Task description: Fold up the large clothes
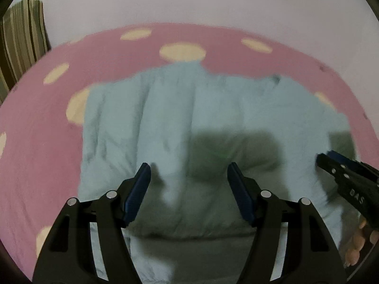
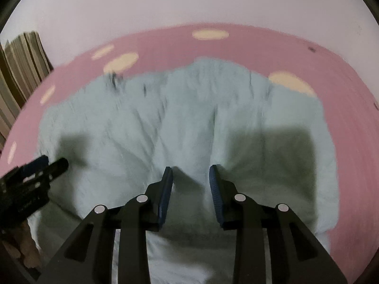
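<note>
A large pale blue-green cloth garment (image 1: 180, 123) lies spread and creased across the middle of a pink bed sheet dotted with cream ovals (image 1: 40, 127), and everything here sits around that garment. The left gripper (image 1: 188, 172) hangs over the garment's near part, jaws wide apart, nothing between the dark blue pads, their shadow falling on the fabric just beyond. The right gripper (image 2: 191, 174) hovers over the near middle of the garment too, jaws narrower but clearly parted, no cloth pinched between them. In the left wrist view the right gripper's tip pokes in over the garment's right side, a hand (image 1: 357, 243) gripping it below. A striped curtain (image 1: 21, 40) hangs beyond the garment's far left corner, against a plain pale wall (image 1: 189, 0).
</note>
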